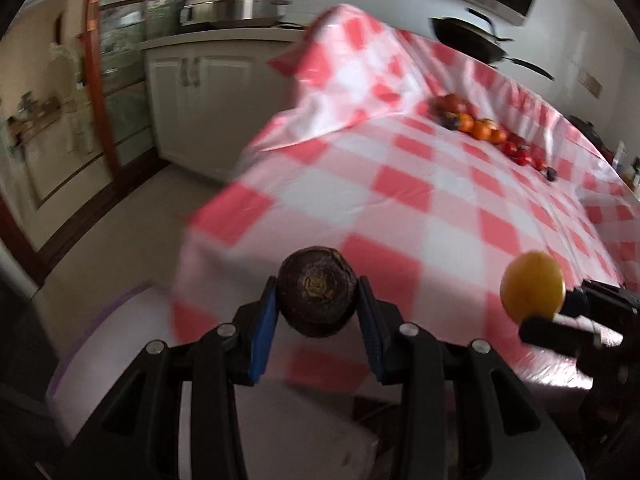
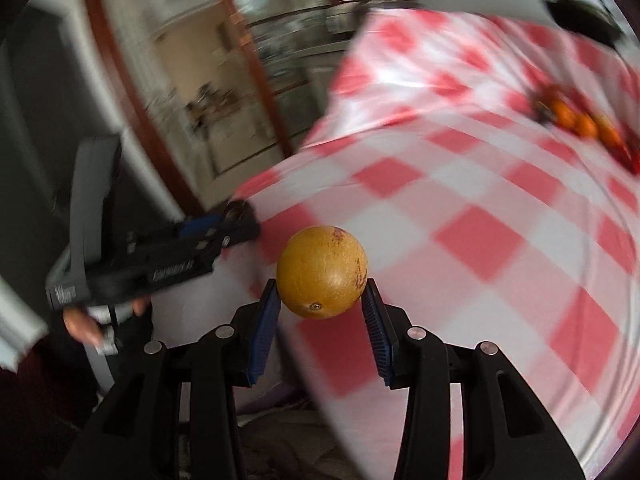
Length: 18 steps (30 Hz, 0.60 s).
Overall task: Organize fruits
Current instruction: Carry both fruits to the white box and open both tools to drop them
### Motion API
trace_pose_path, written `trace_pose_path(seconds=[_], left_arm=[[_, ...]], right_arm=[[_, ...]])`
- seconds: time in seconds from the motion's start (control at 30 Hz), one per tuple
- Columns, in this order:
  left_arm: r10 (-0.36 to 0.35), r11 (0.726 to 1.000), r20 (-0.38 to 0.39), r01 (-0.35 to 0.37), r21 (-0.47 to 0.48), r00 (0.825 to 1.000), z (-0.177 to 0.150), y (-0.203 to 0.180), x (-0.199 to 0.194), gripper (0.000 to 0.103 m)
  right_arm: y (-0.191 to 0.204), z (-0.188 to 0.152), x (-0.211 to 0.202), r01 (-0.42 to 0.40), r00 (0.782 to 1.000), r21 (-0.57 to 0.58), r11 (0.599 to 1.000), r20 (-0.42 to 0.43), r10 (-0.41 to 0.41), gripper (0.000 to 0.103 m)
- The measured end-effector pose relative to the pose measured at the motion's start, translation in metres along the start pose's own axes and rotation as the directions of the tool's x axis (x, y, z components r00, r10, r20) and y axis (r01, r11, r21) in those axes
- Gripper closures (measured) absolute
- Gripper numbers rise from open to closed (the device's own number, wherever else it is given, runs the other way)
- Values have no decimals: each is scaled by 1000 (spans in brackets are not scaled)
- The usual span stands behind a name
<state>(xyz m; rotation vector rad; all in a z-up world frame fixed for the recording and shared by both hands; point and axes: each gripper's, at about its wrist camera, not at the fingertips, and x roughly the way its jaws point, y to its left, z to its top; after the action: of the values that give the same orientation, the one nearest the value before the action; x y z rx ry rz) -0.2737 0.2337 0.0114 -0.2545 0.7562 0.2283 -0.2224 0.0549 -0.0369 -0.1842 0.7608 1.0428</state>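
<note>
My left gripper [image 1: 318,296] is shut on a dark purple-brown round fruit [image 1: 316,290], held above the near corner of the table. My right gripper [image 2: 322,292] is shut on a yellow round fruit [image 2: 322,272] with brown specks. The same yellow fruit [image 1: 532,286] shows at the right edge of the left wrist view, clamped in the right gripper's black fingers [image 1: 560,328]. In the right wrist view the left gripper [image 2: 236,220] sticks in from the left, held by a hand [image 2: 82,326]. A row of red, orange and dark fruits [image 1: 488,132] lies at the far side of the checked tablecloth [image 1: 400,200]; its orange ones [image 2: 580,122] show blurred.
The red-and-white cloth drapes over a raised lump [image 1: 352,60] at the back. A black pan [image 1: 468,38] sits beyond it, and steel pots [image 1: 236,8] stand on a white cabinet counter. A wood-framed glass door [image 1: 104,92] is at left. Floor lies beside the table's left edge.
</note>
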Motion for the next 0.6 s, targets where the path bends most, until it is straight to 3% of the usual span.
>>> trace_pose_path(seconds=[0.1, 0.3, 0.43, 0.6], left_arm=[[-9, 999, -1, 9, -45, 1000, -7, 20, -10, 64], [77, 991, -83, -85, -107, 994, -40, 64, -1, 64], [170, 966, -213, -206, -160, 962, -72, 96, 31, 64], [209, 939, -355, -288, -187, 911, -101, 114, 67, 64]], right_arm=[[35, -2, 10, -53, 999, -120, 991, -17, 52, 62], [87, -17, 49, -134, 985, -295, 946, -148, 93, 62], [115, -40, 100, -173, 950, -391, 904, -308, 49, 62], [128, -57, 150, -199, 899, -420, 886, -439, -6, 65]])
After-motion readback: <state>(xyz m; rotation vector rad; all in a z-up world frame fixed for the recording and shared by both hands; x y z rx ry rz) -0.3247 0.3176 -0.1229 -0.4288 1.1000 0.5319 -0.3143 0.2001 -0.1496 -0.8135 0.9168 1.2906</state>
